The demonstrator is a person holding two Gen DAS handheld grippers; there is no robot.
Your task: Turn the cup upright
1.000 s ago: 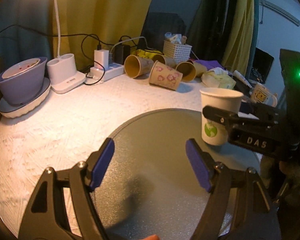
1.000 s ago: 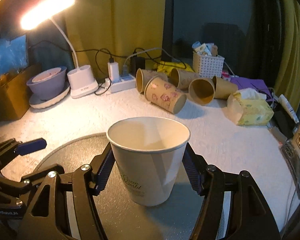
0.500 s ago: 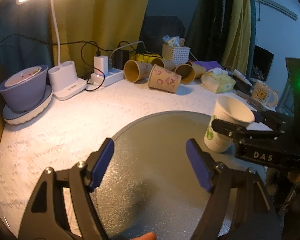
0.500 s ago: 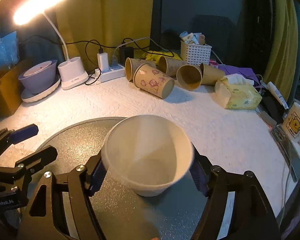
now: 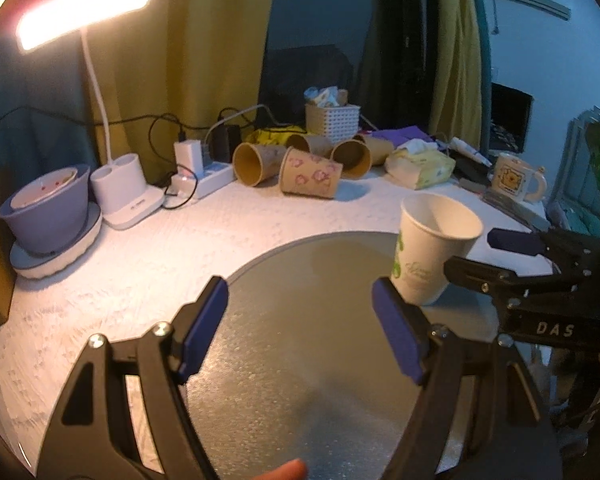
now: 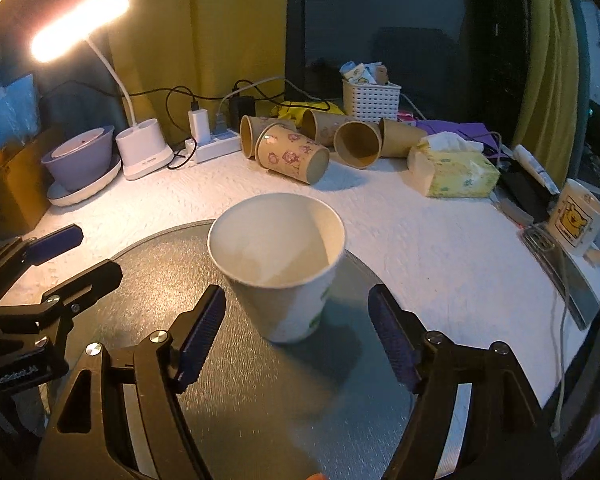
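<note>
A white paper cup (image 6: pixel 278 264) with a green print stands upright, mouth up, on the round grey mat (image 6: pixel 260 400). My right gripper (image 6: pixel 296 332) is open; its fingers sit behind and beside the cup's base without touching it. In the left wrist view the cup (image 5: pixel 432 248) stands at the mat's (image 5: pixel 300 360) right side, with the right gripper (image 5: pixel 512 260) beside it. My left gripper (image 5: pixel 300 332) is open and empty over the mat's middle, left of the cup. It also shows in the right wrist view (image 6: pixel 56 256).
Several brown paper cups (image 6: pixel 292 156) lie on their sides at the back. A desk lamp (image 6: pixel 140 148), purple bowl (image 6: pixel 80 156), power strip (image 6: pixel 216 144), white basket (image 6: pixel 370 98), tissue pack (image 6: pixel 452 168) and mug (image 6: pixel 580 220) ring the white table.
The right gripper tilted the cup, then let go of it and drew back. The cup now stands free. The left gripper has stayed open.
</note>
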